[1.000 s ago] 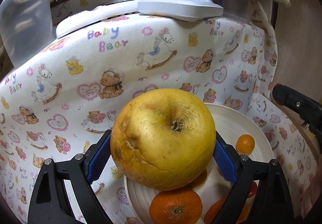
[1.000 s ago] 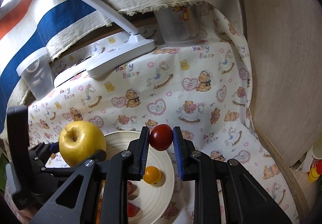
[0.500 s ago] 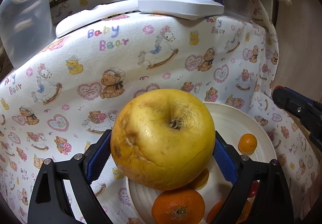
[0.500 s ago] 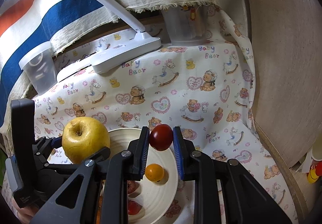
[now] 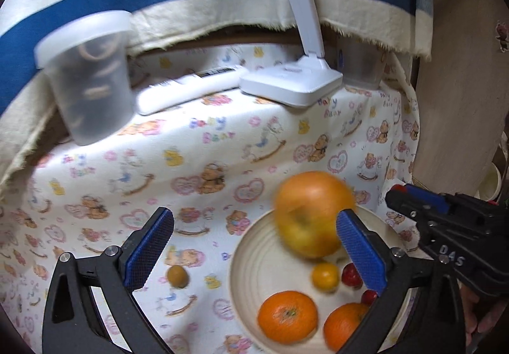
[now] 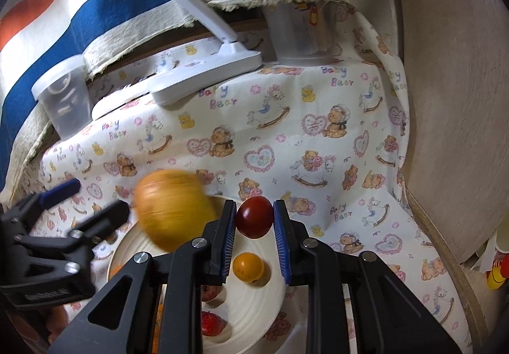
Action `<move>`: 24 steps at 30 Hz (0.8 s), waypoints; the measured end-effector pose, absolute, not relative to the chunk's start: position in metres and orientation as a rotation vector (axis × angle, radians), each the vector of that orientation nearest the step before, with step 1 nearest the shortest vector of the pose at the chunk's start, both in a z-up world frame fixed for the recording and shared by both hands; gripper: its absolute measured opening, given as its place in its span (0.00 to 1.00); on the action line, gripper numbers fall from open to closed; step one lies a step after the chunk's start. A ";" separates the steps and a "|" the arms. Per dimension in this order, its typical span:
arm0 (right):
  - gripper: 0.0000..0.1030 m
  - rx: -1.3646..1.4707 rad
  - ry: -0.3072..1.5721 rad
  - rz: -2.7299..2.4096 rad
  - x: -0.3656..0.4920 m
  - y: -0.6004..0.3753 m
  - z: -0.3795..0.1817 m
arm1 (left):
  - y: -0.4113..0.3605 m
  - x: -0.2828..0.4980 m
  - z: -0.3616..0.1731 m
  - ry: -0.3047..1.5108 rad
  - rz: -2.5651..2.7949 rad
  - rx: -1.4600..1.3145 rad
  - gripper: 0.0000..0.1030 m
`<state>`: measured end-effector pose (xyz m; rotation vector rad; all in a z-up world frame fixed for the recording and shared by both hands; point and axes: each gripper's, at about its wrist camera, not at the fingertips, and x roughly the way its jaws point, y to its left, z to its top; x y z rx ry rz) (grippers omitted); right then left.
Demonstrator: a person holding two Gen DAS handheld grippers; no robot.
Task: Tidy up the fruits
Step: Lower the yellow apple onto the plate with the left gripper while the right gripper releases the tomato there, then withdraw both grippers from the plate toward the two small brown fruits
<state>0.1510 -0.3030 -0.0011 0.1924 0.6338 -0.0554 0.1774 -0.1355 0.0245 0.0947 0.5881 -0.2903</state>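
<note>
Yellow round apple [image 5: 310, 214] blurred over cream ribbed plate [image 5: 254, 261], free of my left tool [image 5: 254, 250], jaws opening. Right tool [image 6: 254, 228] clamps dark red tomato [image 6: 255, 216], unplaced. Small olive-brown fruit [image 5: 177, 276] on counter at plate's nine o'clock, outstanding.

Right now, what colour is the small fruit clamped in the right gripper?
Dark red. The small round fruit sits between the right gripper's blue pads, clearest in the right wrist view.

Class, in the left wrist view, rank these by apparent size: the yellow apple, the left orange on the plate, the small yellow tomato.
1. Yellow apple, motion-blurred
2. Left orange, nearer the camera
3. Small yellow tomato
</note>
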 end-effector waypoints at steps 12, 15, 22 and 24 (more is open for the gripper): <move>0.24 0.231 0.667 -0.013 0.152 -0.302 -0.005 | -0.069 0.142 0.025 0.534 -0.229 0.031 0.99; 0.24 0.243 0.697 0.009 0.152 -0.302 -0.003 | -0.058 0.135 0.023 0.526 -0.223 0.014 0.99; 0.24 0.224 0.685 0.025 0.145 -0.294 0.002 | -0.052 0.134 0.019 0.509 -0.210 0.003 0.99; 0.24 0.215 0.681 0.025 0.145 -0.292 0.002 | -0.053 0.133 0.019 0.499 -0.197 0.021 0.99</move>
